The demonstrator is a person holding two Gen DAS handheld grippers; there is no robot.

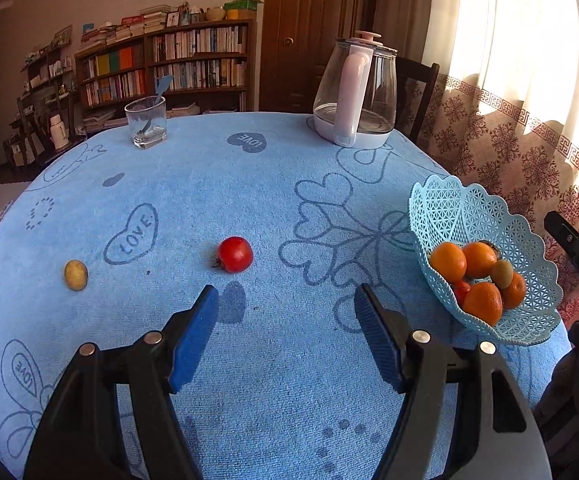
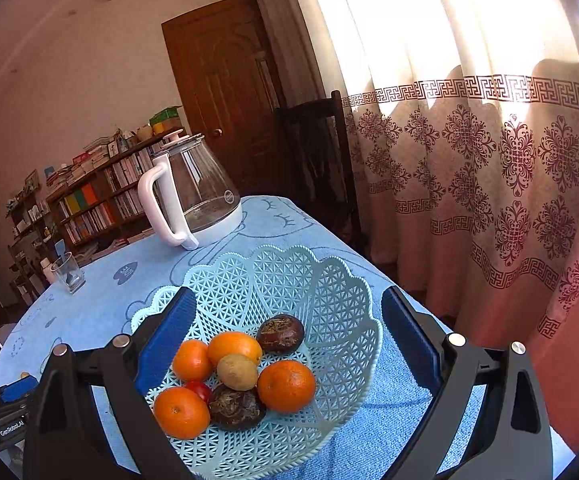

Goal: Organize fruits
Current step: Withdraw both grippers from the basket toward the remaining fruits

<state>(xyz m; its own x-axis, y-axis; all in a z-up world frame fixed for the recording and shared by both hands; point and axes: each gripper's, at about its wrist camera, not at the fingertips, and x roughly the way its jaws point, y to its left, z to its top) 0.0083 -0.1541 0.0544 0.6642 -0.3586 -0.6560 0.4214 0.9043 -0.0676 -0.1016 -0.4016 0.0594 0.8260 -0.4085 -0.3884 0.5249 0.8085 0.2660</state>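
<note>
L gripper [image 1: 287, 300] jaws open nr tomato [image 1: 235, 254]; R gripper [image 2: 285, 308] jaws open over basket [image 2: 329, 280]

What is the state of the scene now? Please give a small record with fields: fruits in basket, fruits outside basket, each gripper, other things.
in basket: four oranges, a kiwi, two dark brown fruits, a small red fruit
outside, on tablecloth: red tomato-like fruit, small yellowish fruit
left gripper: open, empty, facing the red fruit
right gripper: open, empty, at the basket
other: glass kettle, drinking glass
</note>
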